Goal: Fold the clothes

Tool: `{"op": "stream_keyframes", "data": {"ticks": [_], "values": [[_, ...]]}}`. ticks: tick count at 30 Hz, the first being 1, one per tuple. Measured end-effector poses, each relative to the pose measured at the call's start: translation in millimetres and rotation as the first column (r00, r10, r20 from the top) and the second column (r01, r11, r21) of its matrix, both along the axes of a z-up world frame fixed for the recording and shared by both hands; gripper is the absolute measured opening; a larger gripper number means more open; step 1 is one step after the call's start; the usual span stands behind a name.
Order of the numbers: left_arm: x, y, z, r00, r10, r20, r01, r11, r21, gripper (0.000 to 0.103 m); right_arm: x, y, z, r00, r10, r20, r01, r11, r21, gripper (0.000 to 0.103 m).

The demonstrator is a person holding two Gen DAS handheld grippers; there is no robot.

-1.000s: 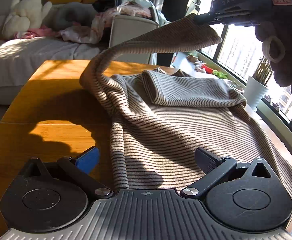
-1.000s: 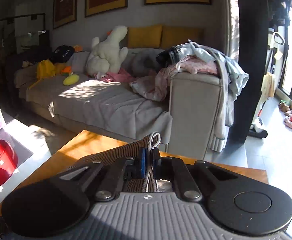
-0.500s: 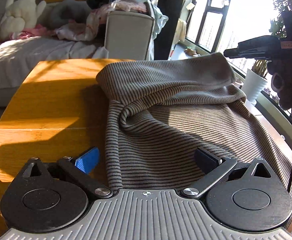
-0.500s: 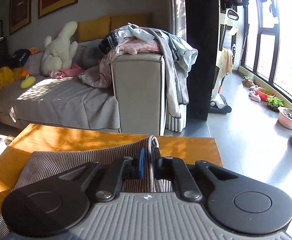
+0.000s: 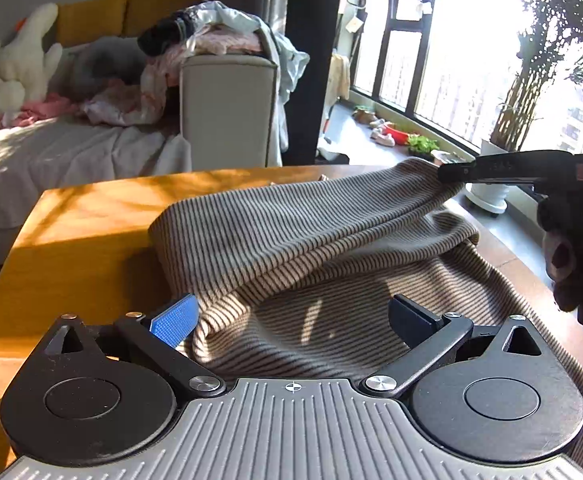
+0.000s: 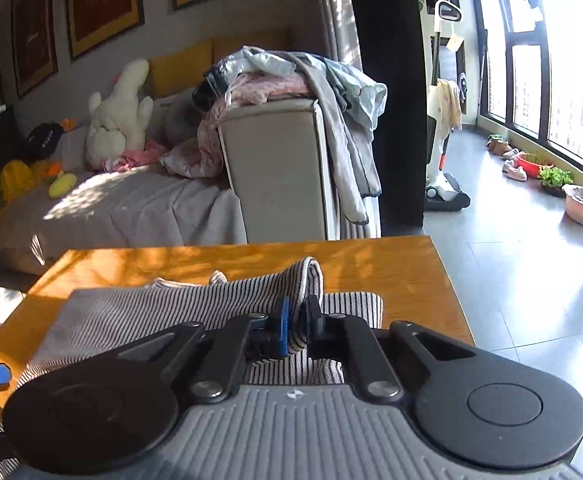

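a: where's the striped sweater (image 5: 331,240) now?

b: on the wooden table (image 5: 91,232), filling the middle and lower right of the left wrist view. one layer is doubled over the rest, and its upper right corner is lifted off the pile.

a: lifted by what?

b: the right gripper (image 6: 296,326). in its own view the jaws are clamped on a bunched edge of the knit, low in the centre. i'd guess it holds that corner up to carry the fold across without dragging the layers beneath.

a: and the other tongs?

b: the left gripper (image 5: 291,316) has its jaws wide apart at the bottom of its view, above the cloth, pinching nothing. likely waiting to smooth or take an edge.
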State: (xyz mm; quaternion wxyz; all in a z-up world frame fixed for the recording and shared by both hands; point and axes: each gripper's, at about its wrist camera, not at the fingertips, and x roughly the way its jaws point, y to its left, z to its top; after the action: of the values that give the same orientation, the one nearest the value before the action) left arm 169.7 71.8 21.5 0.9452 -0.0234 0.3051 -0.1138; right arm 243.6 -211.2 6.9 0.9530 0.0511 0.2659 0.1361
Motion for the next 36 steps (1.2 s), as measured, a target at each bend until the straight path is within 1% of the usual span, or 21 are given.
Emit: {"op": "stream_keyframes", "data": {"ticks": [2,4,6,8,11,12,14,15,16,18,20,21,23,24,27,30,31,32,33,35,36], "values": [[9,-1,6,0.999,0.008,0.033,-0.007,1.0,-0.03,0.103,-3,-8,-5,1.0,-0.011,-0.03,0.011,1.0,0.013,0.008],[22,-5,5,0.999,0.016,0.048,-0.013,0.998,-0.065,0.103,-3,-11,-25,0.995,-0.034,-0.091,0.033,0.999,-0.01,0.008],[38,-9,-1,0.999,0.021,0.048,-0.017,0.996,-0.093,0.103,-7,-13,-45,0.994,-0.057,-0.097,0.056,0.998,-0.019,0.008],[52,-13,-15,0.999,0.029,0.02,-0.028,0.997,-0.071,0.103,-13,-11,-50,0.995,-0.065,-0.073,0.063,0.997,-0.032,0.008],[65,-16,-32,0.999,0.05,-0.01,-0.05,0.998,-0.042,0.103,-17,-6,-49,0.997,-0.058,-0.052,0.055,0.997,-0.058,0.015],[66,-16,-34,0.998,0.055,-0.011,-0.055,0.998,-0.04,0.103,-18,-5,-48,0.998,-0.053,-0.043,0.05,0.996,-0.067,0.021],[66,-16,-37,0.998,0.058,-0.007,-0.058,0.998,-0.035,0.103,-22,-2,-43,0.998,-0.054,-0.013,0.053,0.996,-0.069,0.039],[65,-16,-38,0.998,0.055,-0.006,-0.055,0.998,-0.026,0.103,-24,-1,-40,0.998,-0.056,0.005,0.056,0.996,-0.068,0.063],[65,-16,-38,0.999,0.054,-0.007,-0.054,0.998,-0.028,0.103,-26,-1,-35,0.998,-0.055,0.028,0.057,0.997,-0.06,0.078],[65,-15,-39,0.998,0.054,-0.01,-0.054,0.998,-0.035,0.103,-29,1,-24,0.996,-0.048,0.081,0.051,0.998,-0.03,0.081],[63,-14,-39,0.998,0.055,-0.011,-0.055,0.998,-0.039,0.103,-29,4,-13,0.994,-0.019,0.111,0.017,1.0,0.026,0.09],[62,-14,-39,0.998,0.055,-0.01,-0.055,0.998,-0.04,0.103,-28,6,-12,0.994,0.003,0.112,-0.009,0.998,0.059,0.103],[62,-14,-39,0.998,0.056,-0.011,-0.056,0.998,-0.041,0.103,-21,11,-16,0.995,0.044,0.088,-0.055,0.992,0.117,0.103],[62,-13,-39,0.998,0.056,-0.012,-0.057,0.997,-0.043,0.103,-16,14,-22,0.997,0.046,0.062,-0.054,0.99,0.128,0.103],[61,-11,-40,0.998,0.058,-0.015,-0.058,0.997,-0.054,0.103,0,13,-45,0.999,-0.016,-0.045,0.022,0.99,0.138,0.103],[61,-6,-36,0.998,0.052,-0.019,-0.053,0.996,-0.075,0.103,13,2,-59,0.989,-0.068,-0.133,0.091,0.98,0.174,0.103],[61,-4,-32,0.998,0.054,-0.018,-0.055,0.995,-0.083,0.103,13,-4,-62,0.989,-0.066,-0.135,0.093,0.974,0.205,0.103],[60,-1,-25,0.998,0.057,0.003,-0.056,0.992,-0.113,0.103,13,-7,-64,0.989,-0.063,-0.135,0.093,0.97,0.224,0.103],[58,4,-16,0.998,0.048,0.041,-0.041,0.985,-0.166,0.103,12,-7,-64,0.989,-0.062,-0.133,0.091,0.969,0.228,0.103],[60,6,-2,0.996,0.021,0.087,-0.002,0.977,-0.215,0.103,12,-4,-65,0.989,-0.064,-0.133,0.091,0.974,0.208,0.103],[64,4,2,0.995,0.003,0.096,0.018,0.976,-0.216,0.103,12,-2,-65,0.989,-0.065,-0.133,0.09,0.977,0.194,0.103]]}}
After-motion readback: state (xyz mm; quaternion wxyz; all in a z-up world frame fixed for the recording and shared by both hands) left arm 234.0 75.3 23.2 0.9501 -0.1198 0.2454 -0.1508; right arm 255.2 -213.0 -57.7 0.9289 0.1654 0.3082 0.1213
